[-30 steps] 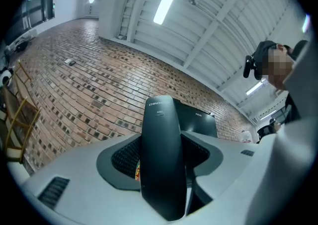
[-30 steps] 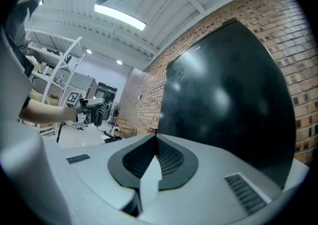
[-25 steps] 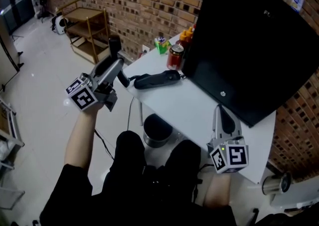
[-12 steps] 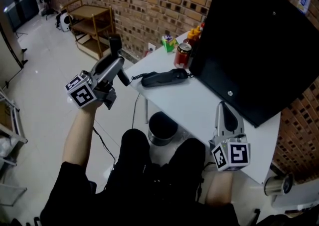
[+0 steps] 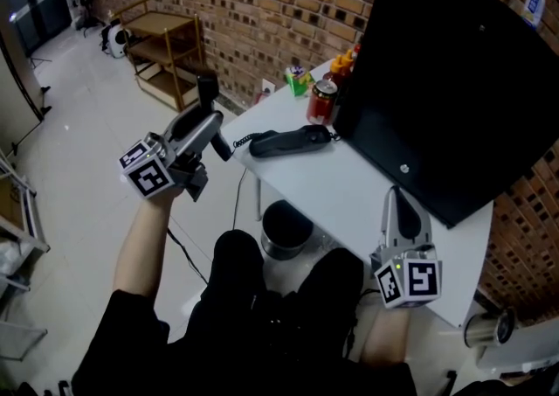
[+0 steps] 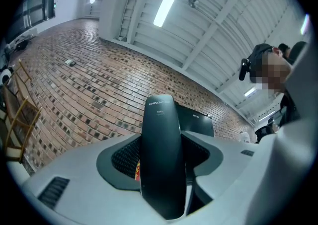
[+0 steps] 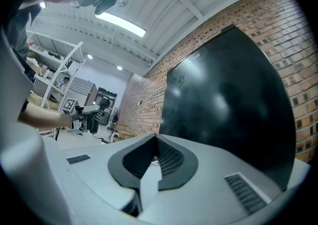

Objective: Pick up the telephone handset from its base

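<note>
The left gripper is clamped, jaws partly apart, on the long black plastic telephone handset, whose long axis stands upright across the jaws. The handset hangs in the air off the left edge of the white table, clear of the flat dark telephone base lying on the table to its right, with a thin coiled cord between them. The right gripper, jaws together and empty, sits over the table's near edge, farther from the base.
</note>
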A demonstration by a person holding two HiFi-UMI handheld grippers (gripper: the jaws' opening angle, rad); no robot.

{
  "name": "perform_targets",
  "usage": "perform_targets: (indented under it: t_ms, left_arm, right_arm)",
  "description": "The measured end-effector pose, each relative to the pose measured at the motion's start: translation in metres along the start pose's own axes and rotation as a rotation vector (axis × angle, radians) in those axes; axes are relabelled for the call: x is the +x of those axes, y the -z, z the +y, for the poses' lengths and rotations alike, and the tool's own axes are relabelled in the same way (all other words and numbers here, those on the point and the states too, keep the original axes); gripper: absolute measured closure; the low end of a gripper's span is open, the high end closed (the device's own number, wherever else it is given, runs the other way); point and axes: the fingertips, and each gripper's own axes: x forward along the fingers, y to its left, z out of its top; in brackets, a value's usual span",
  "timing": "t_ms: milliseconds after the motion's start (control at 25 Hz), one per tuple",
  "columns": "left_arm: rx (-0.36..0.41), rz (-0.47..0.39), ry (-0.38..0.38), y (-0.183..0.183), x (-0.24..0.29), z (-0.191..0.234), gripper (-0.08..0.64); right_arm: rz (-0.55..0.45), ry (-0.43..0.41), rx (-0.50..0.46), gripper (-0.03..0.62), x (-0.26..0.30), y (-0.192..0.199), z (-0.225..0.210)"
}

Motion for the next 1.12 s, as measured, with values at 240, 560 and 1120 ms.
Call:
perform_targets:
  t_ms: [240, 560, 1120]
  left_arm:
    - [0.017, -0.003, 0.007, -0.004, -0.004, -0.004, 0.308]
    - [0.026, -0.009, -0.009, -0.007, -0.007, -0.005, 0.308]
    - [0.038, 0.000, -0.015, -0.004, -0.013, 0.000, 0.308]
  right_arm:
    - [-0.009, -0.003, 0.014, 0.583, -0.005, 0.002, 0.002]
    - [-0.007, -0.004, 0.027, 0.584, -0.005, 0.006, -0.001]
    - [-0.008, -0.037, 0.038, 0.583, 0.005, 0.013, 0.007]
